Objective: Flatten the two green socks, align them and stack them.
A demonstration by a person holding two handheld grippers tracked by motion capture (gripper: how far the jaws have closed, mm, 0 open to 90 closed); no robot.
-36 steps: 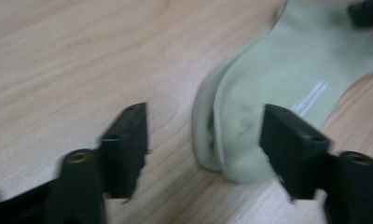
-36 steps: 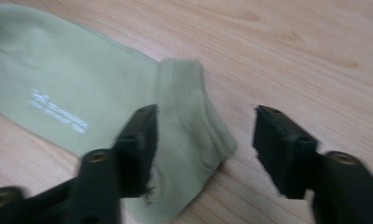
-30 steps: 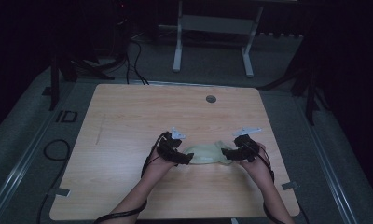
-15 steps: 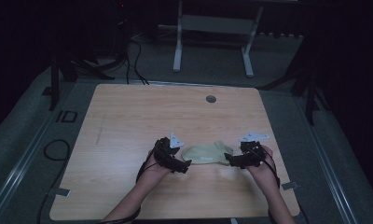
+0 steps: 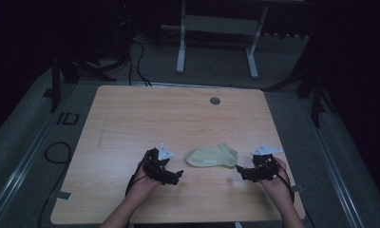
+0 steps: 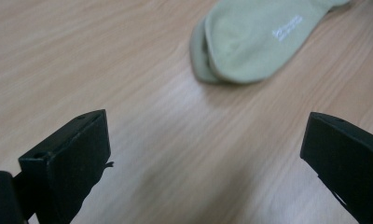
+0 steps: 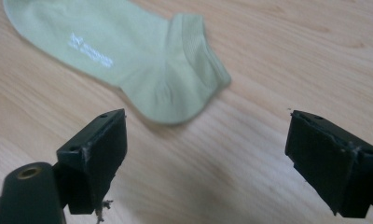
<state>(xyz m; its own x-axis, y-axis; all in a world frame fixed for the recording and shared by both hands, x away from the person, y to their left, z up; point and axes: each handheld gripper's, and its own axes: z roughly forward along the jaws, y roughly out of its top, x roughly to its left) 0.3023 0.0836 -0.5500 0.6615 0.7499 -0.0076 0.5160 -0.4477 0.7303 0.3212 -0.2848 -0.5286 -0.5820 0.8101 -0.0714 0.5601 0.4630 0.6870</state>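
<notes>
Between the left gripper and right gripper, fingers wide, empty: a sock, its toe cropped in both gripper views.

Both forearms reach in low over the tabletop, the left gripper and right gripper facing each other (jaws wide apart, nothing between them).

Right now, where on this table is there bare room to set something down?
The whole far half of the wooden table is bare, bordered by the round grommet and the pale green sock. The left side is free too. It is crowded near the front edge: the left hand-held gripper, sock and right hand-held gripper sit in a row.
</notes>
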